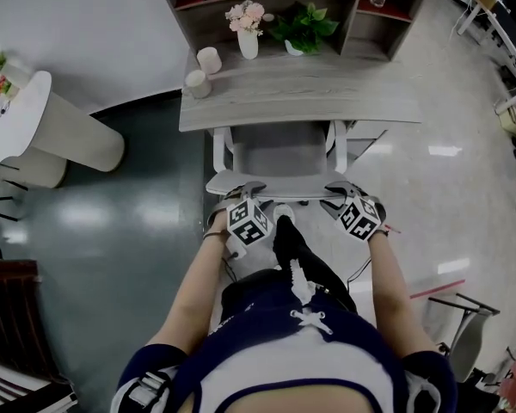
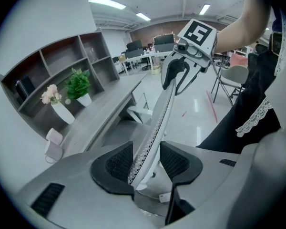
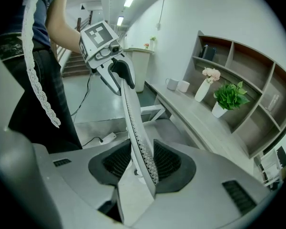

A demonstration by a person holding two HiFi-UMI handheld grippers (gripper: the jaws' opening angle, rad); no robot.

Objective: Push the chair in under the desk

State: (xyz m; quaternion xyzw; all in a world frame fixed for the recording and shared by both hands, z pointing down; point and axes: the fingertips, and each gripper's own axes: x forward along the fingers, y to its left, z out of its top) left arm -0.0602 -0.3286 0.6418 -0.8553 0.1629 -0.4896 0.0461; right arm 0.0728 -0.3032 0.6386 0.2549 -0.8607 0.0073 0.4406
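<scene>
on chair back (image 1: 284, 183), left claw (image 2: 146, 163), right claw (image 3: 142, 162)

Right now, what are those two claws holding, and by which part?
The chair backrest. The left claw and right claw each clamp its top edge, one near each end.

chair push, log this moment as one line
stage: chair gripped | left gripper: jaws shut on white mesh-backed office chair backrest | right gripper: same backrest | seat: not fully under grey wooden desk
</scene>
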